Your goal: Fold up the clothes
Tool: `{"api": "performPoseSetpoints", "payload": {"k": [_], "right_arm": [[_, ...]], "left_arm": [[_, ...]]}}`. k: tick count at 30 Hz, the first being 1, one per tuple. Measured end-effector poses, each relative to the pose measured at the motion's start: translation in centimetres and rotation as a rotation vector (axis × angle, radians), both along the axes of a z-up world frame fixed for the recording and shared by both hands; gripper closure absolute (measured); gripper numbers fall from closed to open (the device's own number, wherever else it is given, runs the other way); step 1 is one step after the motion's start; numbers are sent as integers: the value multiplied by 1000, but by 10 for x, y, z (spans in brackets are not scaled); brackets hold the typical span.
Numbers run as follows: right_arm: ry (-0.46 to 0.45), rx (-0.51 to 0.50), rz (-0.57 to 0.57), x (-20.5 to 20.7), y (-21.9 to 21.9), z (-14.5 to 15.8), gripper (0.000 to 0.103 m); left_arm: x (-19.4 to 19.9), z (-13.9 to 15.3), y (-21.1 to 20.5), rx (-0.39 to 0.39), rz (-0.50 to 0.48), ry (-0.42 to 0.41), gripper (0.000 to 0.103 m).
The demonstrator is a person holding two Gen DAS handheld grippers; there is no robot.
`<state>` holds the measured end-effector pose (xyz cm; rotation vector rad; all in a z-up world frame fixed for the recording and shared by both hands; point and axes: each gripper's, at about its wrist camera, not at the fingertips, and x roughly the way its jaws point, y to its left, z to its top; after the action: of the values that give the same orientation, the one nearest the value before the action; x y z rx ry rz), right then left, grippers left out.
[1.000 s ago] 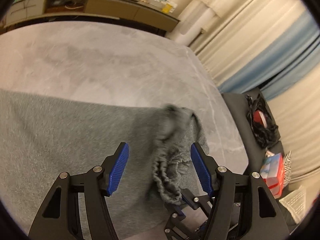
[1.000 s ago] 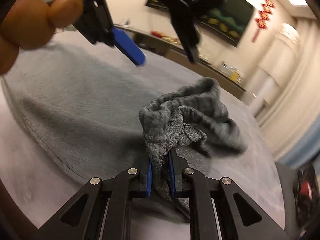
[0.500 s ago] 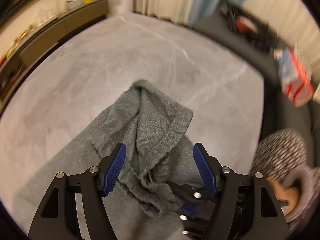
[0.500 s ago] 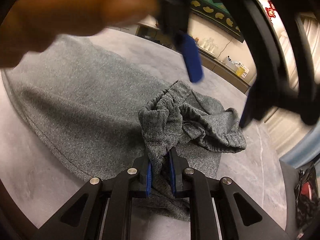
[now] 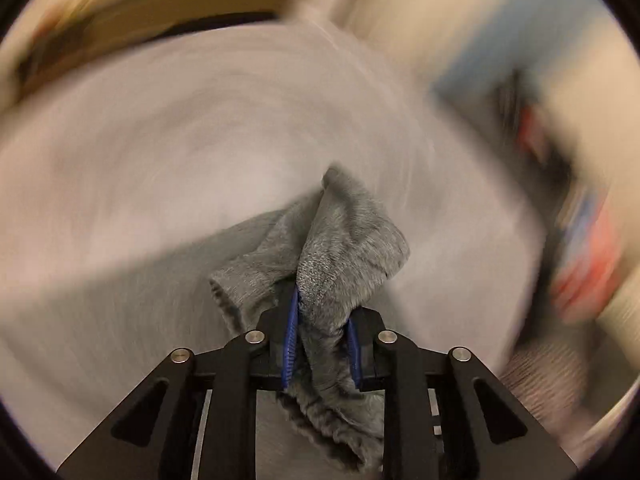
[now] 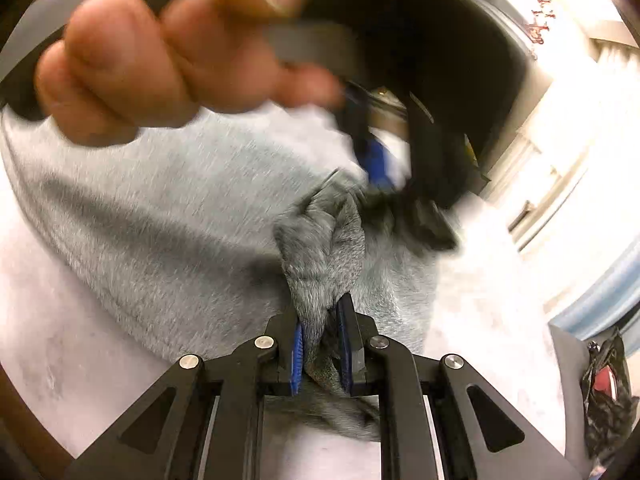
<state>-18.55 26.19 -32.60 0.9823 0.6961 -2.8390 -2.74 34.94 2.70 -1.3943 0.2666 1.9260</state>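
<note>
Left tongs (image 5: 320,340) and right tongs (image 6: 322,350) both clamped on bunched, fuzzy grey knit garment (image 6: 160,248).

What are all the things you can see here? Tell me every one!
Knitted grey garment: one, grey, spread on the bed with a bunched part lifted and pinched by both grippers.
Pale grey bed cover: one, light grey, under the garment.
Long wooden shelf: one, brown, along the far wall, blurred.
Curtain: one, cream with a blue band, at the right.
Black bag: one, black with something red inside, on a dark seat at the right.
Red wall decoration: one, red, high on the wall.
Left gripper: one, black with blue pads, shut on the garment.
Right gripper: one, black with blue pads, shut on the garment.
Person's hand: one, near the camera, holding the left gripper's handle.
</note>
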Motion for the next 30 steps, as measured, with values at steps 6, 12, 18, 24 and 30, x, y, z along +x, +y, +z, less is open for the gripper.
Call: {"api": "performPoseSetpoints", "payload": {"k": [6,12,18,24,30], "right_arm": [[-30,-8,14,29,24,-5,87],[-5,-14,13,49,0,14,88],[33,-19,47,40,-25,18,90],[2,-30,118,35,-67,18,91],[-154,-81,171,18,-134,-3,81]], "left_arm": [[-21,-9,-95,282,361,-189,41],[3,-17,-60,252,215,-232,33],[1,-16,-47,197,221,-125,87],[25,-13,-72,168,289,-23,88],[33,-34,-69,101,304,-30,81]]}}
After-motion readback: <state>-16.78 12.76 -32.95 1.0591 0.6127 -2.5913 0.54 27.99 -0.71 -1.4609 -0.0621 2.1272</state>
